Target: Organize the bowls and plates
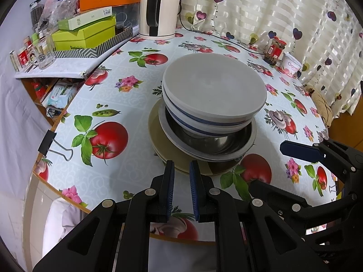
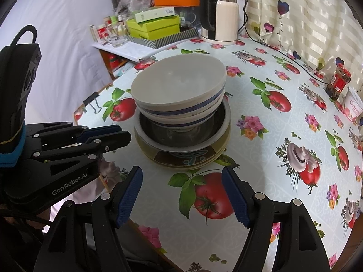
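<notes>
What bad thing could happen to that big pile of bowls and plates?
1. The top bowls sit off-centre in the steel bowl, leaning left, so a bump might tip them.
2. The whole stack rests on olive plates; lifting it at once could make it slide.
3. The left tool is shut right beside the plates and could knock them.

Black grippers, ridged blue-padded fingers, silver screws.

Lower blue-banded bowl: inside hidden by bowl nested above. Steel bowl: bottom mostly covered. Brown plates: count unclear, pattern mostly hidden. Pink-lettered tub at table's right edge: cut off by frame. Jar label too small to read.
</notes>
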`<state>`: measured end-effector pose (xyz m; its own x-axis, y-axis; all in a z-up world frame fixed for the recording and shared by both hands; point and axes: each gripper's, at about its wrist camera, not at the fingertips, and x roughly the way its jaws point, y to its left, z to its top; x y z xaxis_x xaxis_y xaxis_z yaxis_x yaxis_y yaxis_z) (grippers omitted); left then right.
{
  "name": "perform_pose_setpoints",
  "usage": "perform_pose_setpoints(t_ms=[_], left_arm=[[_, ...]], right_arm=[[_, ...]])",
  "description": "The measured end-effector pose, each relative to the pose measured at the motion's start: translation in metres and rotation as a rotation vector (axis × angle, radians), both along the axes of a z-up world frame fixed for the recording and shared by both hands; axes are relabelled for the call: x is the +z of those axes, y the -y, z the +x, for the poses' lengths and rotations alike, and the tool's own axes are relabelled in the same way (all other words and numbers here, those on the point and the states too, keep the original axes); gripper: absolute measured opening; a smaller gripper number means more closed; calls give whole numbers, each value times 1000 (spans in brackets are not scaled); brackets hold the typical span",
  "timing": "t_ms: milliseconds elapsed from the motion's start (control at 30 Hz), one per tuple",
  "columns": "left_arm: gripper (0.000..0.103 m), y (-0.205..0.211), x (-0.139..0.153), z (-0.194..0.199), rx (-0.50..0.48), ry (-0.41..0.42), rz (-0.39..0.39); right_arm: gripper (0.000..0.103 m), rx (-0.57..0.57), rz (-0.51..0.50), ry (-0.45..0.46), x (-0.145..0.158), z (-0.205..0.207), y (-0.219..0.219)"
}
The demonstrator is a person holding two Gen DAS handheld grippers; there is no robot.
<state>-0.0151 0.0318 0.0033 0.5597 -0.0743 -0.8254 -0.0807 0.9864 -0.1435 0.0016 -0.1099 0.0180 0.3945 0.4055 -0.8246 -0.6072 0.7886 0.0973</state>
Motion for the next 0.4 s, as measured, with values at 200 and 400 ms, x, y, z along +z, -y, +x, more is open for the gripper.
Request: perform_pose_setpoints(t_ms=[200, 400], left_arm=[[14, 0, 0, 1, 0, 0, 1], [14, 1, 0, 1, 1, 0, 1]], right_arm=[[73, 1, 0, 0, -2, 0, 0], [73, 1, 0, 0, -1, 0, 0]])
